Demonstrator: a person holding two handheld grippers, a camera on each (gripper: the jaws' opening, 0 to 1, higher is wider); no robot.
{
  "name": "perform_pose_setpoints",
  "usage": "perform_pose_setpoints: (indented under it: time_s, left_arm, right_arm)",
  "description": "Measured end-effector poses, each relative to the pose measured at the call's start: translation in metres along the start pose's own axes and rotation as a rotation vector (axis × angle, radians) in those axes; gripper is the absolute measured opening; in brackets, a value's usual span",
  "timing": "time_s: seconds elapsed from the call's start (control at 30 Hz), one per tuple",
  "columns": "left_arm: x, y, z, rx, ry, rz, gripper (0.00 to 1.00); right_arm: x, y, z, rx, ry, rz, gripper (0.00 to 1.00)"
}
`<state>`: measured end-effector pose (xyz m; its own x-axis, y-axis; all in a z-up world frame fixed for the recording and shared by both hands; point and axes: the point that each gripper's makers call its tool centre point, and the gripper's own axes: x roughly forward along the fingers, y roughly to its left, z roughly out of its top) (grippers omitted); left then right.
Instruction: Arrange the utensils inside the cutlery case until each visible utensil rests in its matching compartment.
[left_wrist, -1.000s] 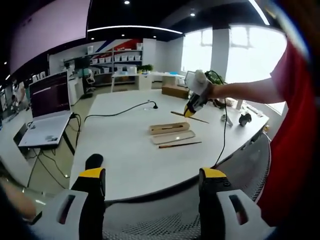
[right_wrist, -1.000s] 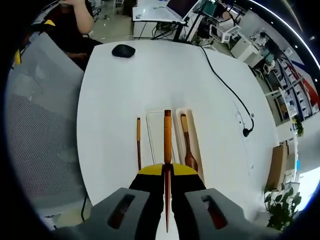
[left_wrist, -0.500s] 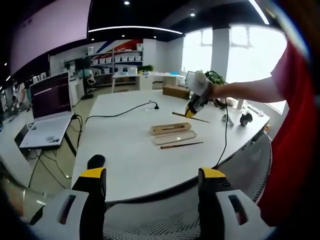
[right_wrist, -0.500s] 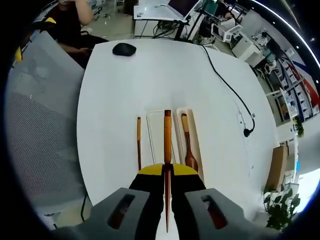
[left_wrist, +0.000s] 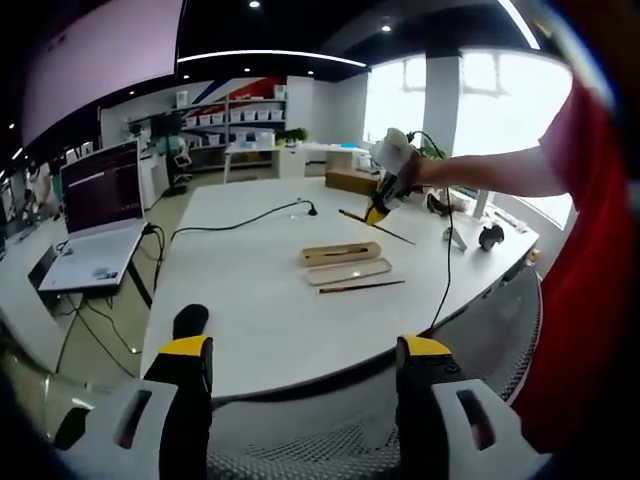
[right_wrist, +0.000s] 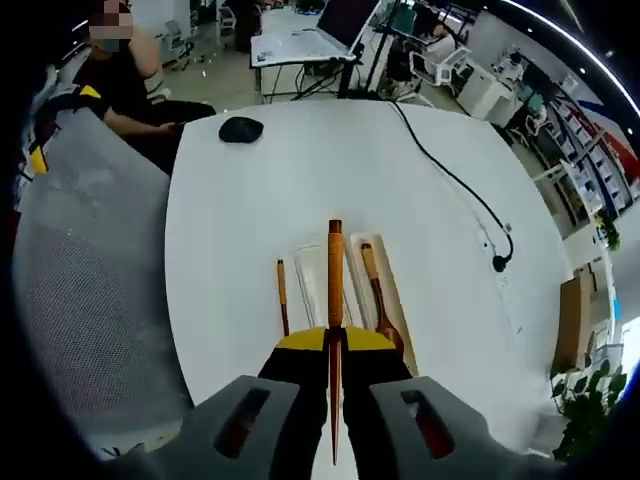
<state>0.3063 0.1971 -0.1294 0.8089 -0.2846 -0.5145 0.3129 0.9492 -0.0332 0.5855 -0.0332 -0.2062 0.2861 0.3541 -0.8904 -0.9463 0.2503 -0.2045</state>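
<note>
Raised since the earlier frame, my right gripper (right_wrist: 334, 352) clamps one wooden chopstick (right_wrist: 335, 285) above the cutlery case (right_wrist: 352, 285) on the white surface (right_wrist: 250, 200); a spoon (right_wrist: 378, 305) lies in its compartment. My left gripper (left_wrist: 300, 385) gapes wide.

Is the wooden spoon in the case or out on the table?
In: the brown wooden spoon lies lengthwise inside one compartment of the pale wooden cutlery case.

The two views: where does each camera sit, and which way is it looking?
Left gripper view: rides the open left tool, low off the table edge, facing across it; the person's arm holds the right tool.
Right gripper view: rides the right tool, above, looking down along a gripped chopstick.
Shared: table, case, loose chopstick.
</note>
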Motion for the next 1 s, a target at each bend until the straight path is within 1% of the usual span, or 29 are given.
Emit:
perform_pose_setpoints:
  time_s: [0.03,0.07,0.17,0.23,0.3,0.4,0.6,0.8,1.0]
  left_arm:
    - [0.000,0.000,0.000,-0.001,0.000,0.000,0.77]
    - [-0.001,0.001,-0.001,0.000,0.001,0.000,0.77]
    - [-0.001,0.001,-0.002,0.001,0.006,0.000,0.77]
    - [-0.001,0.001,-0.003,0.000,0.006,-0.002,0.77]
    - [-0.001,0.000,-0.002,0.004,0.007,-0.004,0.77]
    - [-0.002,0.001,-0.002,0.003,0.004,-0.002,0.77]
    - [-0.002,0.001,-0.004,0.004,0.008,-0.002,0.77]
    - [-0.001,0.002,-0.003,0.003,0.005,-0.004,0.77]
    - [0.002,-0.001,-0.003,0.004,0.007,-0.013,0.76]
  right_arm:
    - [0.000,-0.002,-0.002,-0.025,0.019,-0.011,0.00]
    - [0.002,0.002,-0.003,-0.025,0.026,-0.001,0.00]
    - [0.002,0.002,-0.001,-0.032,0.023,0.005,0.00]
    - [0.002,0.002,0.000,-0.070,0.045,0.008,0.00]
    - [0.002,-0.002,0.000,-0.090,0.064,0.012,0.00]
    - [-0.002,-0.008,0.003,-0.094,0.067,0.012,0.00]
    - [-0.008,-0.009,0.008,-0.082,0.056,0.012,0.00]
    - [-0.004,-0.017,0.012,-0.128,0.046,0.014,0.00]
    - [-0.008,-0.021,0.032,-0.149,0.004,0.015,0.00]
